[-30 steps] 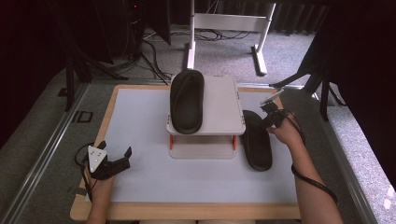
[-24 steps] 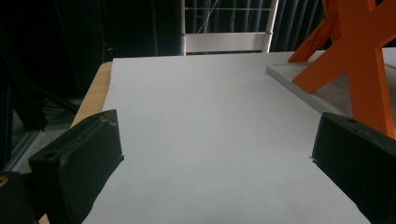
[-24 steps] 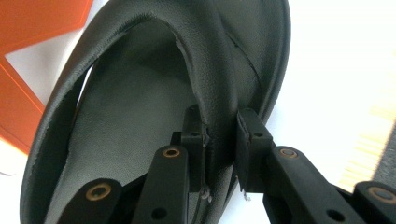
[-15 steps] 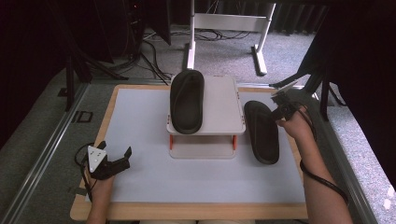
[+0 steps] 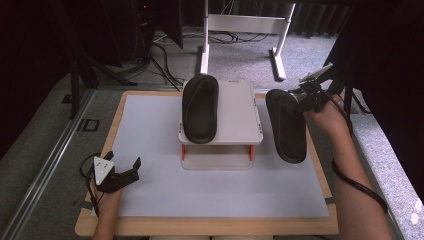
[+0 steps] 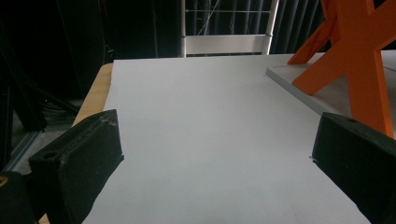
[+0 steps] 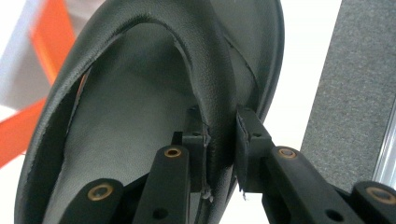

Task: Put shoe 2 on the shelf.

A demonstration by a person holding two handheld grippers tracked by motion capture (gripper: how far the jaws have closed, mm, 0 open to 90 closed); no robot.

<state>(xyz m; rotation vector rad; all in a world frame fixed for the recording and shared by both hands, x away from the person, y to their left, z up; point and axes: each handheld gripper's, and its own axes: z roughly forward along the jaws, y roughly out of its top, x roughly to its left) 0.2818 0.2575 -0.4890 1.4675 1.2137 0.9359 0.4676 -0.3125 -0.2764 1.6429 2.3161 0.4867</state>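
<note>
High view: right gripper [image 5: 306,96] at right-centre of frame, clenched on the edge of a black leather slip-on sandal [image 5: 286,125]; sandal hangs tilted, clear of the pale grey table mat [image 5: 150,130], just right of the small white shelf stand with orange legs [image 5: 235,115]; second black sandal [image 5: 200,107] lies flat on the stand's top, centre frame; left gripper [image 5: 125,170] at lower left, jaws spread, nothing between them, resting at the mat's edge.

Left gripper view: both black pads [image 6: 88,154] wide apart at bottom corners; bare mat [image 6: 205,140] between; orange X-shaped leg [image 6: 359,60] of stand at upper right.

Right gripper view: fingertips [image 7: 247,135] pinch the sandal's upper strap [image 7: 205,93] from both sides; insole [image 7: 126,130] at centre left; grey carpet floor [image 7: 355,93] at right.
</note>
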